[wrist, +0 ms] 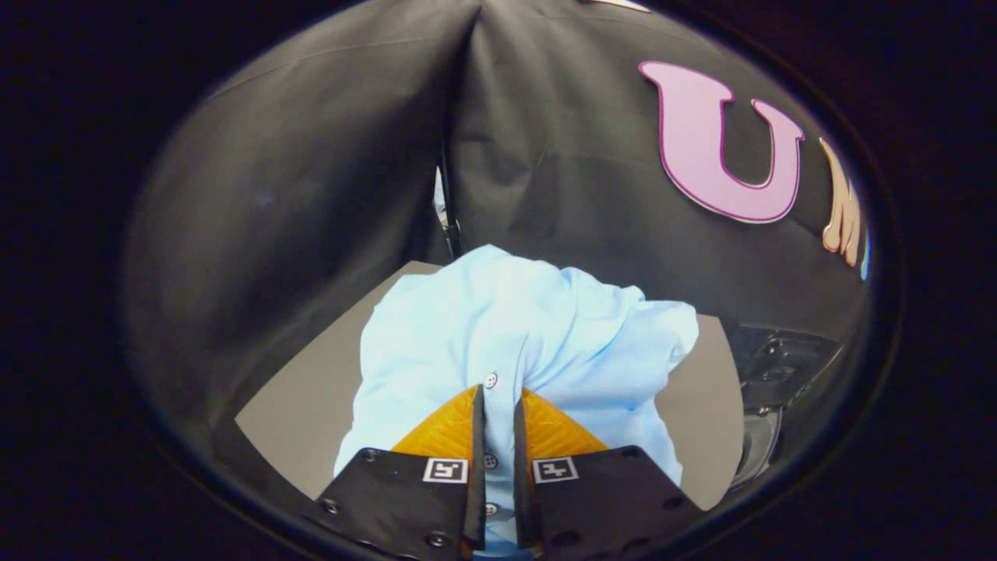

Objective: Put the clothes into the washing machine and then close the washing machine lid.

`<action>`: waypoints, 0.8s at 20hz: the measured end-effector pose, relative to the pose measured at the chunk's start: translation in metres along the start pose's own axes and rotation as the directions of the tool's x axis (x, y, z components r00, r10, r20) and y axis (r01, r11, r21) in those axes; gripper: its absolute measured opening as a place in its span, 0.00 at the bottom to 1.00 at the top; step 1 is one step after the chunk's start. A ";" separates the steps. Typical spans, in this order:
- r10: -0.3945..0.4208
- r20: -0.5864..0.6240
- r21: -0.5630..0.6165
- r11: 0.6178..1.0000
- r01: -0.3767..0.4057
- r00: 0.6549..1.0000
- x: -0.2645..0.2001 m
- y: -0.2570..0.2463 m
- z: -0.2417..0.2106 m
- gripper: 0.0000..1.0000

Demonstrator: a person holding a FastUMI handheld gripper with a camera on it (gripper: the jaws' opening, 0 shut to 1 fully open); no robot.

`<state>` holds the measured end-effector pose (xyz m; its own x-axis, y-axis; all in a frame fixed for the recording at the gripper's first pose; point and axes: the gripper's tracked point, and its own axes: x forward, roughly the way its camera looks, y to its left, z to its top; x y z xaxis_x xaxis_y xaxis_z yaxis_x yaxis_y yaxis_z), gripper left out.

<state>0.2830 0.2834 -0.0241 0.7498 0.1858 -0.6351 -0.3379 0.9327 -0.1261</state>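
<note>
- Claw (498, 405) clenched on a light blue shirt (514, 335), both fingers (456, 432) pressing a fold of its buttoned front strip between them.
- Narrow gap left between the fingers, filled by that strip; three small buttons (490, 380) visible along it, one just past the tips, two further back between the fingers.
- Bunched and lifted into a rounded heap just ahead of the tips, spreading out to both sides of the fingers and draping down past them.
- Beneath and beyond the cloth, a flat grey table (300, 405), bare to the left of the claw and in a thinner strip to the right.
- Off to the right of the fingers, at the table's far edge, a dark machine part (779, 366) with a rounded glossy rim below it; too dim and cropped to identify with certainty.
- Behind everything, black cloth wall (311, 195) of the booth, two panels meeting in a vertical seam straight ahead of the claw.
</note>
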 end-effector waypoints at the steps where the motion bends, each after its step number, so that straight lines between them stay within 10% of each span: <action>1: -0.012 0.005 -0.001 1.000 0.012 1.000 -0.006 -0.004 -0.003 0.08; 7: 0.050 0.112 0.036 0.998 -0.054 0.992 -0.061 -0.029 0.001 0.01; 16: -0.096 0.182 0.022 0.995 0.094 0.979 -0.123 -0.149 -0.007 0.01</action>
<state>0.2372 0.1195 0.0679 0.8697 0.1480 -0.4708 -0.2532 0.9527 -0.1682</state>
